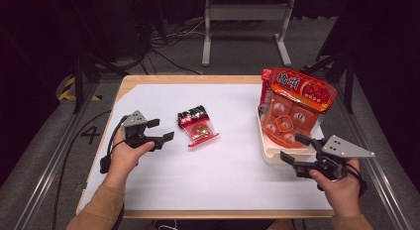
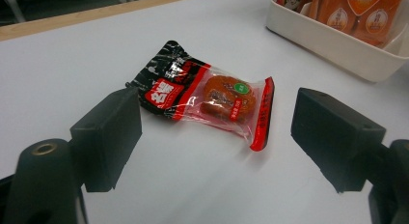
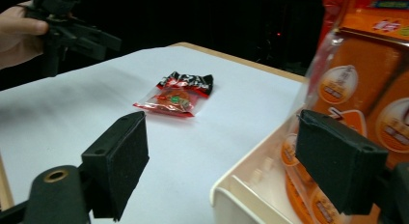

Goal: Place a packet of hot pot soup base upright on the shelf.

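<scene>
high: above, forward-down | tool views: low, near | shared: snack packet (image 1: 197, 126)

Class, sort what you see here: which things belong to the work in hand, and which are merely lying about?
Belongs to the work:
- small snack packet, lying flat on the white table cover
- left gripper, open, aimed at the packet
- white bin holding the large orange bags
- right gripper, open beside the bin

Lying about:
- metal stand on the floor behind the table
- floor cables
</scene>
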`<state>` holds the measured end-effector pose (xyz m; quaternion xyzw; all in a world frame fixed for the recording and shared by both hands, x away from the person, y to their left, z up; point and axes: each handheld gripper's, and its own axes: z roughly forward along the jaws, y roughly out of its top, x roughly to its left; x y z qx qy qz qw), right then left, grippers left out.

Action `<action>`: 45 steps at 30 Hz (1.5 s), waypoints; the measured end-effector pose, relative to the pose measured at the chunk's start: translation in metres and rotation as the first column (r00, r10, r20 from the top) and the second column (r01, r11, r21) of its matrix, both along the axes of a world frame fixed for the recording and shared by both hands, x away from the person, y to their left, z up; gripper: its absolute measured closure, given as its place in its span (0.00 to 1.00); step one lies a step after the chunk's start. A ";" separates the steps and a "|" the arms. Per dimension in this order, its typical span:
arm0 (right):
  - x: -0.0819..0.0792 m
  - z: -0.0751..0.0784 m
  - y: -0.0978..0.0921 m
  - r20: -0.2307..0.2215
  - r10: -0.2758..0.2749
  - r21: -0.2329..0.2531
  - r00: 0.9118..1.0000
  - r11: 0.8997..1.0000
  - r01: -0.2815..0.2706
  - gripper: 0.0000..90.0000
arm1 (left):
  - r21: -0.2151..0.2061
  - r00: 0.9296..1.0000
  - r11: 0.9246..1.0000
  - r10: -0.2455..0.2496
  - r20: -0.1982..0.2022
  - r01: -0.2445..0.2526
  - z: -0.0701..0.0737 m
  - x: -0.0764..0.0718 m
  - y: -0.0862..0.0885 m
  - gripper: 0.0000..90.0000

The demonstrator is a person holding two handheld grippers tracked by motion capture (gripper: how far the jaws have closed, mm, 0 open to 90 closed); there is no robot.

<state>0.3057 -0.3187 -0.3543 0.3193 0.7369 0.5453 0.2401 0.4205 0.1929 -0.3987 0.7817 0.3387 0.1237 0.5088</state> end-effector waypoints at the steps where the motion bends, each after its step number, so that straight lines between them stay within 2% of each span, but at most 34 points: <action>1: 0.000 -0.001 0.002 0.003 0.010 -0.004 1.000 1.000 -0.010 0.22 | -0.003 1.000 1.000 0.001 -0.001 -0.001 0.000 0.000 0.000 0.21; 6: -0.003 -0.003 0.010 0.013 0.057 -0.012 0.998 0.998 -0.057 0.24 | -0.001 1.000 1.000 0.001 -0.007 -0.001 -0.001 0.001 0.000 0.21; 8: -0.004 -0.004 0.014 0.006 0.102 -0.015 0.995 0.995 -0.102 0.29 | -0.002 1.000 1.000 0.001 -0.007 -0.001 -0.002 0.001 0.001 0.21; 15: -0.004 -0.009 0.029 0.002 0.182 -0.030 0.983 0.983 -0.181 0.29 | -0.009 1.000 1.000 0.007 -0.008 -0.007 -0.001 0.004 -0.001 0.21; 17: -0.003 -0.012 0.032 -0.005 0.190 -0.030 0.982 0.981 -0.191 0.29 | -0.023 1.000 1.000 0.010 -0.007 -0.010 -0.002 0.005 -0.003 0.21; 26: 0.001 -0.020 0.042 -0.019 0.218 -0.036 0.976 0.975 -0.219 0.29 | -0.017 0.999 0.999 0.049 -0.012 -0.049 -0.010 0.019 -0.012 0.16; 30: 0.002 -0.022 0.045 -0.020 0.226 -0.041 0.974 0.973 -0.226 0.29 | 0.020 0.999 0.999 0.049 -0.018 -0.049 -0.015 0.031 -0.019 0.16; 37: 0.006 -0.024 0.049 -0.027 0.239 -0.043 0.971 0.970 -0.240 0.28 | 0.036 0.998 0.998 0.059 -0.038 -0.058 -0.019 0.052 -0.029 0.17; 39: 0.007 -0.025 0.049 -0.028 0.242 -0.045 0.970 0.969 -0.243 0.28 | 0.069 0.997 0.996 0.065 -0.030 -0.063 -0.022 0.059 -0.032 0.18; 42: 0.008 -0.026 0.050 -0.031 0.250 -0.044 0.968 0.967 -0.251 0.28 | 0.051 0.996 0.997 0.068 -0.052 -0.066 -0.027 0.067 -0.035 0.19; 45: 0.008 -0.025 0.050 -0.030 0.253 -0.042 0.967 0.966 -0.254 0.28 | 0.058 0.994 0.995 0.087 -0.063 -0.084 -0.032 0.075 -0.037 0.19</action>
